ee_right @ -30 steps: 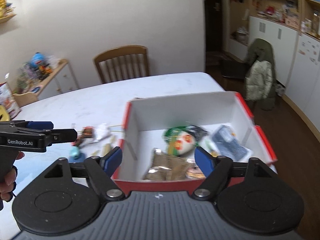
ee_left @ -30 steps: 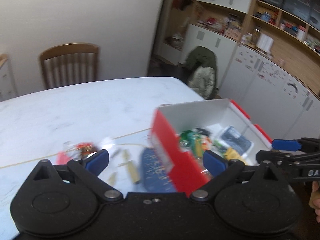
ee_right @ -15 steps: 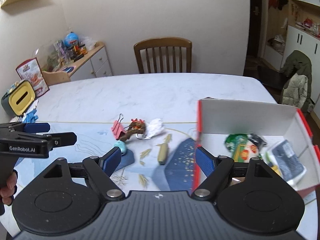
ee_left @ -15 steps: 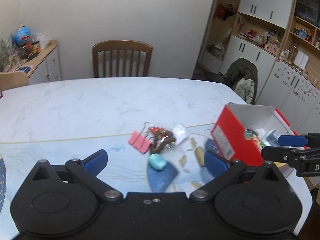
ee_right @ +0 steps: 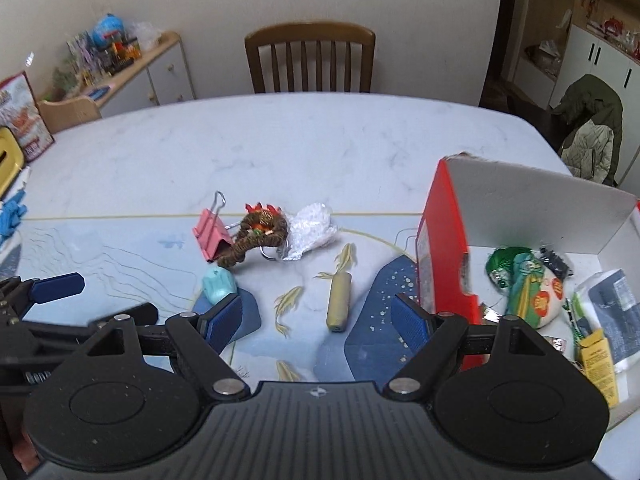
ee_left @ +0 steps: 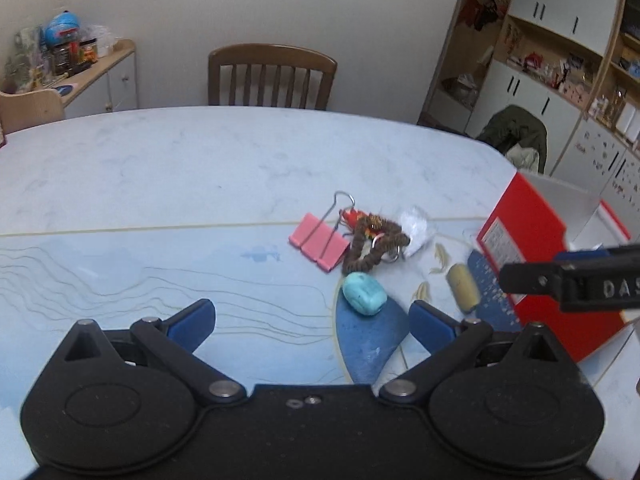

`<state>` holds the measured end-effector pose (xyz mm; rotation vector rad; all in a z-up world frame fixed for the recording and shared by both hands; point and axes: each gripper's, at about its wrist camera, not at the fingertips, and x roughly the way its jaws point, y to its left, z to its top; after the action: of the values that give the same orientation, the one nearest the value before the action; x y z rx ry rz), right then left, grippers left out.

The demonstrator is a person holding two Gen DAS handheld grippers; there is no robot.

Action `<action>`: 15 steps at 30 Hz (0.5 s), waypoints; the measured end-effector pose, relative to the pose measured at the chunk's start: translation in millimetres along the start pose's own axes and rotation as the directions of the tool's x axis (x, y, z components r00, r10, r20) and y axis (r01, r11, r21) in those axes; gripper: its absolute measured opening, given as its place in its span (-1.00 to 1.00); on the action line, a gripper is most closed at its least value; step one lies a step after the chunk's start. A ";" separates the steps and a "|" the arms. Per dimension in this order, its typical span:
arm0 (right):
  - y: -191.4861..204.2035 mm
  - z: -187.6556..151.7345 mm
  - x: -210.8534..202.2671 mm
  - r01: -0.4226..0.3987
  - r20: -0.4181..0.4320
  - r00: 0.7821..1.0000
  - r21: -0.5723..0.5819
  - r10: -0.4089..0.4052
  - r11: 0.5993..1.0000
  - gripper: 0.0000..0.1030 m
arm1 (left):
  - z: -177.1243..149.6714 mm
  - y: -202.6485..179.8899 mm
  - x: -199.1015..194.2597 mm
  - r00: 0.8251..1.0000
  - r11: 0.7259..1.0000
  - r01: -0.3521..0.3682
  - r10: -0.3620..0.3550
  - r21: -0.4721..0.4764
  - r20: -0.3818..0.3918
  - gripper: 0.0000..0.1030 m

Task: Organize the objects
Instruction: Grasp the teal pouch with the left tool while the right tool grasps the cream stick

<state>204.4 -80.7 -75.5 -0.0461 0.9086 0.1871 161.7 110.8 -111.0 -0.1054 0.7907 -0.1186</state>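
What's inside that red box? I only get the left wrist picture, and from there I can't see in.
Observer: The red box already holds things. A green and white packet lies on its floor.
Operator: Only that?
Observer: No, a dark pouch lies further right in it.
Operator: Is there anything past my left edge?
Observer: Yes, a crumpled blue item, perhaps gloves, lies at the far left of the table.
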 end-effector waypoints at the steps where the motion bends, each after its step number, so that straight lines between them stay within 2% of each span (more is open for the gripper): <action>1: 1.2 0.7 6.4 0.003 -0.009 1.000 -0.004 -0.004 1.000 0.58 | -1.9 -1.6 4.8 1.000 1.000 -0.001 0.001 0.014 0.000 0.99; 11: 3.5 8.6 51.9 0.005 -0.086 0.996 0.006 -0.005 1.000 0.56 | -5.1 -19.6 45.2 1.000 0.996 -0.008 0.009 0.086 -0.015 0.99; 15: -0.2 11.0 66.3 0.020 -0.112 0.994 0.023 -0.017 1.000 0.42 | -3.8 -26.7 56.6 1.000 0.994 -0.006 0.007 0.107 -0.010 0.95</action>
<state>252.8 -70.2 -121.0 -0.0428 1.0212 0.1578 196.7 76.0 -149.6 -0.0014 0.7935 -0.1555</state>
